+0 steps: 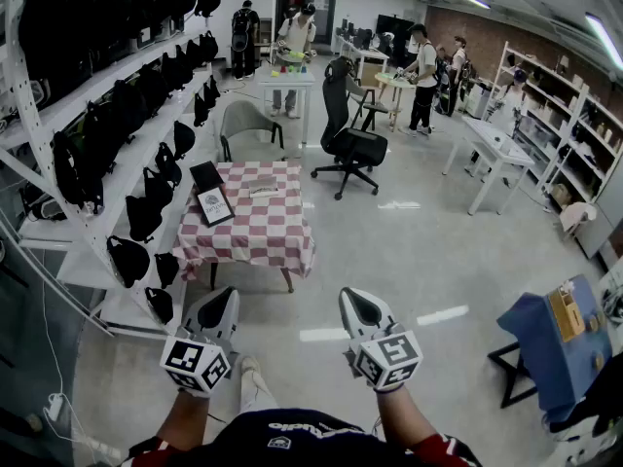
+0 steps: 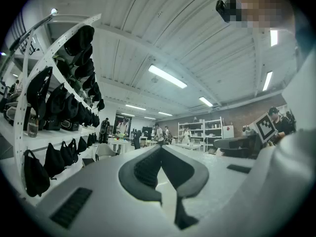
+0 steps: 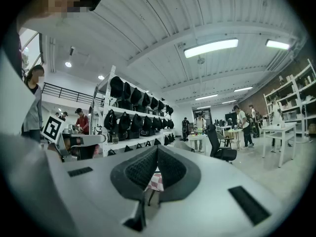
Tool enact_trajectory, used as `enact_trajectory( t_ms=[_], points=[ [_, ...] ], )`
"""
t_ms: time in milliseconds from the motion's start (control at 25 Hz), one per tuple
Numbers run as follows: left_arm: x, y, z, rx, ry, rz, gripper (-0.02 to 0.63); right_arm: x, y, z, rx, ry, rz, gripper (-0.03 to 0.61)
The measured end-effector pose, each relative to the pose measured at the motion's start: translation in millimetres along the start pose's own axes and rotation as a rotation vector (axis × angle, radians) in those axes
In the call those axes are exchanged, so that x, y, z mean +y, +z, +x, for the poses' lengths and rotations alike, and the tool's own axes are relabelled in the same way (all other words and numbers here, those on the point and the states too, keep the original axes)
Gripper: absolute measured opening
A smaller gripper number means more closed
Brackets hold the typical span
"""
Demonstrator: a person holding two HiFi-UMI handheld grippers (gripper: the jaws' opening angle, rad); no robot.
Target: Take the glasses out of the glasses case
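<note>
Head view showed left hand-held gripper point(image 1: 222, 302) and right hand-held gripper point(image 1: 358, 304) closed, empty, far from the desk point(image 1: 282, 246); its presumed glasses case point(image 1: 263, 188), likely light and rigid, suited gripping across its sides.

You can read no text here; the framed sign point(image 1: 214, 205) on the desk point(image 1: 268, 236) at twelve o'clock is too small.
</note>
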State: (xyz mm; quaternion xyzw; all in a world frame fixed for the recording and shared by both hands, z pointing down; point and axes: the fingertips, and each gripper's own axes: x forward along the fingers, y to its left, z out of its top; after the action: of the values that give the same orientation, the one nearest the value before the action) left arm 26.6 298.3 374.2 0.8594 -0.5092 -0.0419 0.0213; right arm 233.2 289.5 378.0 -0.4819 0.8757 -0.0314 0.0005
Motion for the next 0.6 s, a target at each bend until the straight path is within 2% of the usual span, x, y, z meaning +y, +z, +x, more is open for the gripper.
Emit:
enact_trajectory(
  t_ms=[600],
  points=[
    [7.5,1.0,2.3,0.000,-0.002,0.004,0.005,-0.7,2.4,8.1,-0.009,-0.011,-0.017,0.003]
  ],
)
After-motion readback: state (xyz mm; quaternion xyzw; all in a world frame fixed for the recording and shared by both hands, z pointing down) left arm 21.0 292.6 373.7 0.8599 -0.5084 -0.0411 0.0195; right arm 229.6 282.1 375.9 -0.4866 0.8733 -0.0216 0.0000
